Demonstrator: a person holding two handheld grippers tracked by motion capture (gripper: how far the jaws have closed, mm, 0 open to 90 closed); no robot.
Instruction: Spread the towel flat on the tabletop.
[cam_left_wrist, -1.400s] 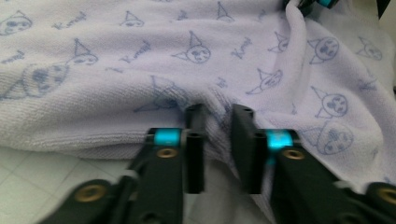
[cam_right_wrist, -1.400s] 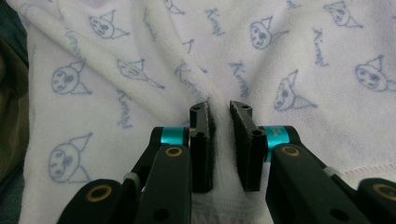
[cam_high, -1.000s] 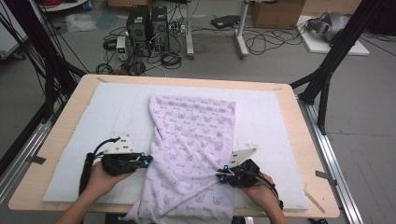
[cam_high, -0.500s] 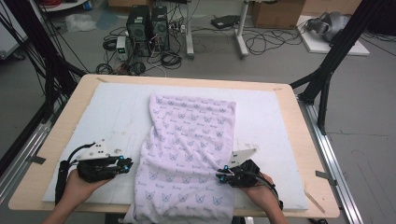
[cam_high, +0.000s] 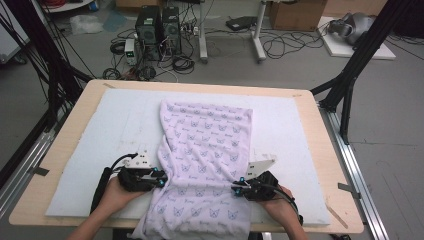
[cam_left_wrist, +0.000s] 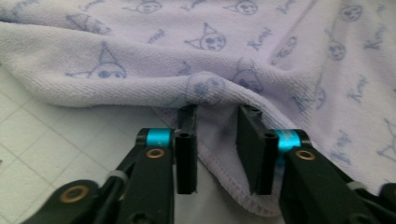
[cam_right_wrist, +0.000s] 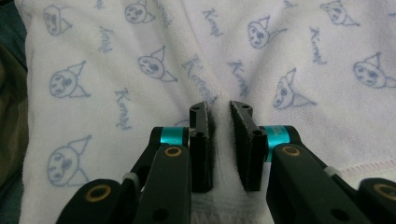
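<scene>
Working from the left, the left gripper (cam_high: 161, 179) sits at the near left edge of the towel (cam_high: 207, 150), its jaws parted around the stitched hem where the cloth has bunched into a raised fold; in the left gripper view the hem (cam_left_wrist: 224, 182) runs between the two black jaws without being pinched, so this gripper (cam_left_wrist: 215, 140) looks released and, by my reading, is placed there to take that edge; the fold rising ahead of it suggests the edge was pushed inward; the towel lies lengthwise down the middle of the white mat (cam_high: 90, 145), its far end flat and square, its near end hanging over the front of the table (cam_high: 60, 150); it is pale lilac terry printed with small blue cat-eared faces and script lettering, thick and soft, likely to sag once lifted; at the right edge the right gripper (cam_high: 236, 189) has cloth between its jaws; the right gripper view shows a ridge of towel (cam_right_wrist: 219, 186) drawn up into the narrow gap, so it (cam_right_wrist: 219, 135) seems clenched on the towel, probably anchoring that side.
</scene>
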